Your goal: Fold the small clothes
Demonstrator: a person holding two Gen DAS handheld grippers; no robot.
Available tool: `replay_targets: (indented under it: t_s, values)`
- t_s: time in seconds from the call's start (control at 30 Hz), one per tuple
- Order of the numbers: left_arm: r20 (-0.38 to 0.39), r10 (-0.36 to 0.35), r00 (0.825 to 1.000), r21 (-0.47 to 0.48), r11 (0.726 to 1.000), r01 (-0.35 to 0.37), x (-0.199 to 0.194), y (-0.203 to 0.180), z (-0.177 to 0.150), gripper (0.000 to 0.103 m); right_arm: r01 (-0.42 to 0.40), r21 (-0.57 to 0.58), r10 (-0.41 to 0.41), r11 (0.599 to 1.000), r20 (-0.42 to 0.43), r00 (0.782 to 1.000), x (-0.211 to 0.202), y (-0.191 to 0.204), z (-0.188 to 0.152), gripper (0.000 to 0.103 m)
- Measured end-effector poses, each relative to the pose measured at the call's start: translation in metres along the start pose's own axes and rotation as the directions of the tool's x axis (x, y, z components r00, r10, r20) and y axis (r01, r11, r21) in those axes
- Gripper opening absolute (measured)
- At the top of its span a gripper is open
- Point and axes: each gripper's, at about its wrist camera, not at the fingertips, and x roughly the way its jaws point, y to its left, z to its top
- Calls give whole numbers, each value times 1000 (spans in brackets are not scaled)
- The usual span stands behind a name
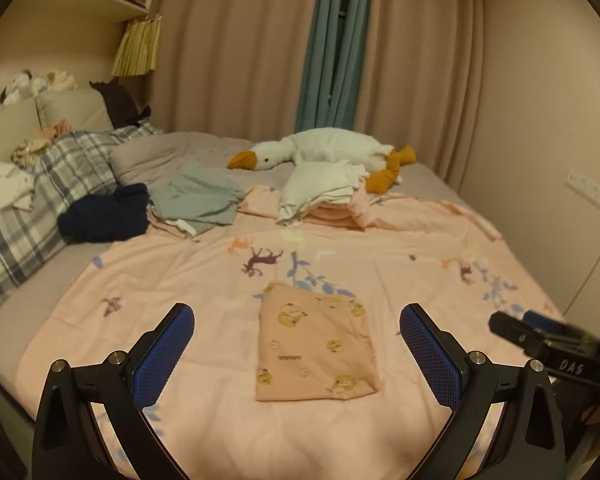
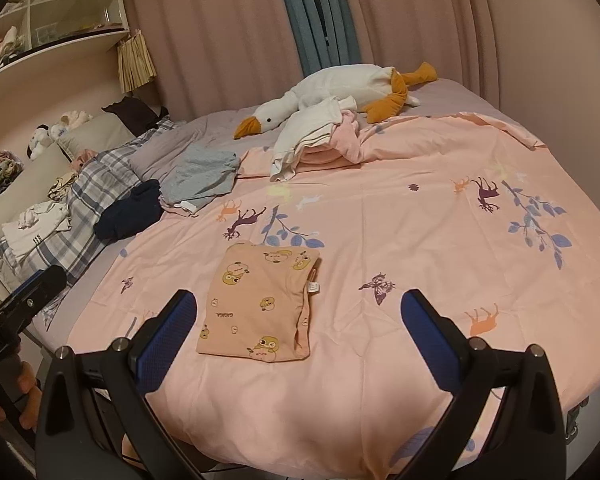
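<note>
A: Where's the small peach cartoon-print folded garment (image 1: 316,344)?

B: Flat on the pink printed bedsheet (image 1: 400,256), at twelve o'clock of my left tool (image 1: 296,356). Both tools, right tool (image 2: 298,344) too, gape apart, empty.

A: Risk?

B: A careless pinch on one layer could unfold it.

The folded garment (image 1: 316,344) lies flat on the quilt (image 1: 400,256), just ahead of the left claw (image 1: 296,360), between the lines of its wide-spread fingers and touching neither. From the right claw (image 2: 300,344) it lies ahead and slightly left. Farther ahead, a stack of folded clothes (image 1: 324,196) rests on the quilt's far edge, with the plush goose (image 1: 324,150) behind it. Left of the stack lie a loose garment (image 1: 196,200) and a dark bundle (image 1: 104,214), with pillows (image 1: 28,200) beyond them.
</note>
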Motion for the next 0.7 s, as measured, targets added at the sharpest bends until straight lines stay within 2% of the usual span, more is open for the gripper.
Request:
replay_targets:
  t_s: [0.07,0.2,0.37,0.7]
  values:
    - [-17,5,1000,10,1000,-5,3,-2,-2,102,3,-2,-3,1000,-5,1000,1,0,0,103]
    - [-67,-30,997,14,999,31,7,-4,-7,102,8,-10,-8,1000,-13,1000,3,2,1,103]
    - [-71,-4,997,28,1000,6,9,-5,-9,102,16,-28,-17,999,-30,999,8,5,1,103]
    - [-80,-18,997,18,1000,20,10,-4,-7,102,19,-45,-20,999,-37,999,8,9,-1,103]
